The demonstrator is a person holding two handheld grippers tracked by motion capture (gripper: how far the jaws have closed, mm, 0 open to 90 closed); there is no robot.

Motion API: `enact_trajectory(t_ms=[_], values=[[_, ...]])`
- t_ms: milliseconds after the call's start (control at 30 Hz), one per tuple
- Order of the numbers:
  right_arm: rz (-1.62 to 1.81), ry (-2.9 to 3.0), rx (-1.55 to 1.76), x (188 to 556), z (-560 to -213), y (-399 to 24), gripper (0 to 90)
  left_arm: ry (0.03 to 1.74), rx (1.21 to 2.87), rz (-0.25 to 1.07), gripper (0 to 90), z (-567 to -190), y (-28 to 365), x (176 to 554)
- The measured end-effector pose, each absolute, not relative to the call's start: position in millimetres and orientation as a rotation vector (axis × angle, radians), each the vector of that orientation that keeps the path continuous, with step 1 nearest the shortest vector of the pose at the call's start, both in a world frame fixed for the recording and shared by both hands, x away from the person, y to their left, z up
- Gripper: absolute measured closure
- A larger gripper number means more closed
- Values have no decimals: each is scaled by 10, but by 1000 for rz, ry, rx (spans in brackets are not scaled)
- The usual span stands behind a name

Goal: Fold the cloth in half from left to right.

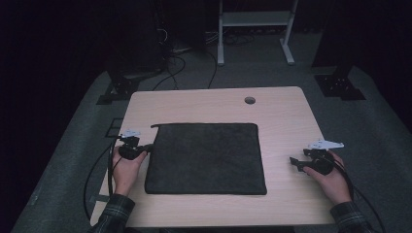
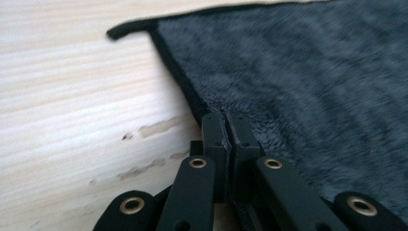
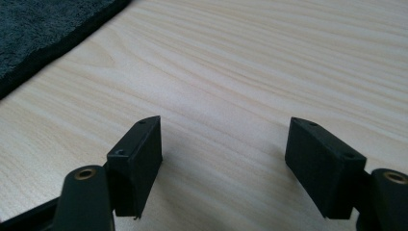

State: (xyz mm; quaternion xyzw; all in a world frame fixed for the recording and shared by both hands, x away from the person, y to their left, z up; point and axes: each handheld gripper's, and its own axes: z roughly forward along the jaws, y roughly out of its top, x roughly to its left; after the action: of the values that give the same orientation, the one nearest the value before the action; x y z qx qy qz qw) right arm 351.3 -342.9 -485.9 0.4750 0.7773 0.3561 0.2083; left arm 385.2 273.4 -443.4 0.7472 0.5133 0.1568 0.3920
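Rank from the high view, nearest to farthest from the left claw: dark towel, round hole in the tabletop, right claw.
1. Dark towel: the left claw is shut on its left edge, at mid table.
2. Round hole: far side of the table, up and to the right of the towel.
3. Right claw: open, past the towel's right edge, over bare wood.

- Your towel point(image 1: 206, 158) lies flat on the middle of the table point(image 1: 286, 116).
- Your left gripper point(image 1: 145, 149) sits at its left edge.
- Your right gripper point(image 1: 295, 162) sits well right of it.
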Motion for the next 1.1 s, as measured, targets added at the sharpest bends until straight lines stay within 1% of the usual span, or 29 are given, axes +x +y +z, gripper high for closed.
enact_trajectory(t_ms=[300, 1100], values=[[990, 2164, 1322, 3513, -4859, -3429, 278, 1216, 1858, 370, 880, -4274, 2587, 3848], [991, 2163, 1321, 3513, -4859, -3429, 277, 1068, 1849, 217, 881, -4150, 2075, 3923]])
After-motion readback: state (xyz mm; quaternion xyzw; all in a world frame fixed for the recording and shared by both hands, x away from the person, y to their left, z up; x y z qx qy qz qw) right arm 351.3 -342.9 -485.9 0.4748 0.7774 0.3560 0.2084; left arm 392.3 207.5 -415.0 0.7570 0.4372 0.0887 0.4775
